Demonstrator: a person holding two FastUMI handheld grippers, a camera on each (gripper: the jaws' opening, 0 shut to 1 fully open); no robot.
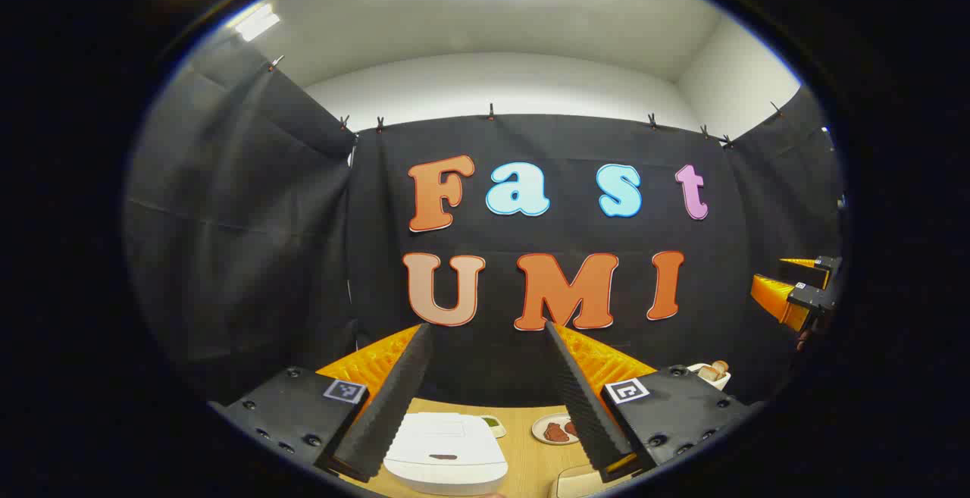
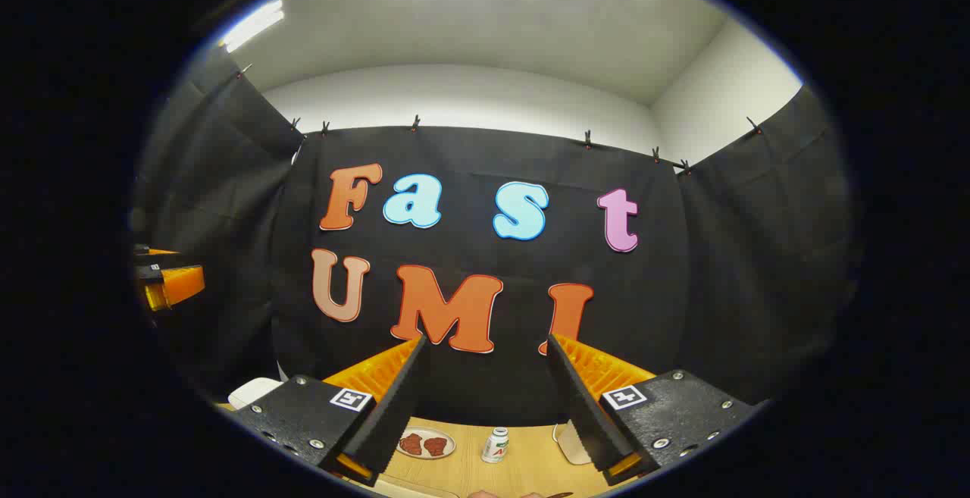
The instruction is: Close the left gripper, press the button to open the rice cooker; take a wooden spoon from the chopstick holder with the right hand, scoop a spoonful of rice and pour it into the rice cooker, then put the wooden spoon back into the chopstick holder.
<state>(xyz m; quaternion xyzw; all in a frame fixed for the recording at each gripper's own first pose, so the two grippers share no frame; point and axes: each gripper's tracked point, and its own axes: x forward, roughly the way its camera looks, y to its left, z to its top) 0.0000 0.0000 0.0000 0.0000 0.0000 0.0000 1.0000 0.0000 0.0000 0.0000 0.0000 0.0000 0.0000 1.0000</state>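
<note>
In the left gripper view the white rice cooker (image 1: 445,452) sits with its lid down on the wooden table (image 1: 530,452), low between my fingers. My left gripper (image 1: 486,327) is held open above it and holds nothing. At the right, a white chopstick holder (image 1: 716,375) shows wooden handles sticking out. My right gripper (image 2: 486,339) is also open and empty, raised above the table and facing the back wall. Each gripper appears at the edge of the other's view: the right gripper (image 1: 803,286) and the left gripper (image 2: 163,282).
A small plate with brown pieces (image 1: 555,430) (image 2: 427,443) lies behind the cooker. A small white bottle (image 2: 495,445) stands mid-table, with a white container (image 2: 568,441) to its right. A pale object (image 1: 580,479) lies at the near edge.
</note>
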